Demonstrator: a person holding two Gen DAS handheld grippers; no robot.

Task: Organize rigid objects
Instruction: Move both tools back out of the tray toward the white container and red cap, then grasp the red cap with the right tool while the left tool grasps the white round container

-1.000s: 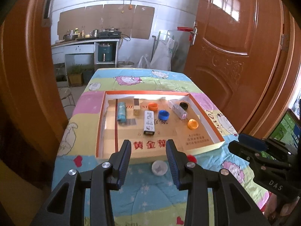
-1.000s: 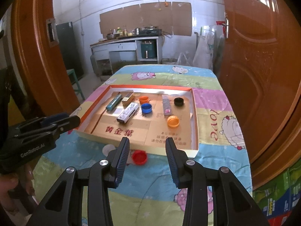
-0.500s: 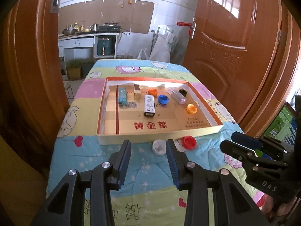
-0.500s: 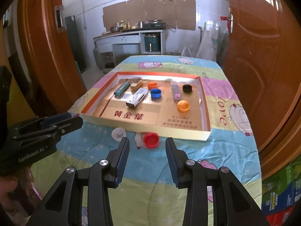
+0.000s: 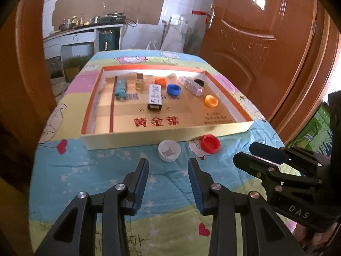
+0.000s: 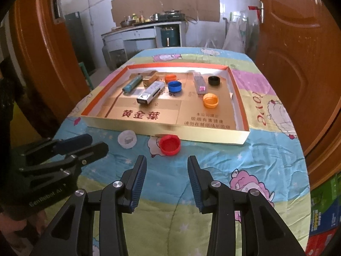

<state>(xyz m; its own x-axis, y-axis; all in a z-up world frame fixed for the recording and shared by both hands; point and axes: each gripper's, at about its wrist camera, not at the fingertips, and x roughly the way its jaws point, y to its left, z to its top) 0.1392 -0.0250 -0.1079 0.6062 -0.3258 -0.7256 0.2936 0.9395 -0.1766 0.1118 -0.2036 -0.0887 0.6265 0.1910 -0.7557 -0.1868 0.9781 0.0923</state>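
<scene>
A flat cardboard tray (image 5: 132, 140) (image 6: 204, 137) lies on the quilted table. In it are a teal tube (image 5: 120, 87), a small bottle (image 5: 139, 82), a white box (image 5: 154, 97), a silver box (image 5: 191, 85) and orange (image 5: 211, 101), blue (image 5: 173, 89) and black (image 5: 198, 82) caps. A white cap (image 5: 169, 150) (image 6: 127, 139) and a red cap (image 5: 210, 144) (image 6: 169, 144) lie on the quilt in front of the tray. My left gripper (image 5: 168, 170) (image 6: 93, 145) is open and empty, just short of the white cap. My right gripper (image 6: 166, 167) (image 5: 245, 155) is open and empty, just short of the red cap.
Brown doors stand at the right (image 5: 255, 42) and left (image 6: 42, 53) of the table. A kitchen counter (image 6: 145, 32) is far behind. Coloured boxes (image 6: 324, 213) sit on the floor at the right. The quilt's near edge is under both grippers.
Both grippers have drawn back and up from the tray's front edge. The white and red caps now show fully in front of the fingers. Both stay open.
</scene>
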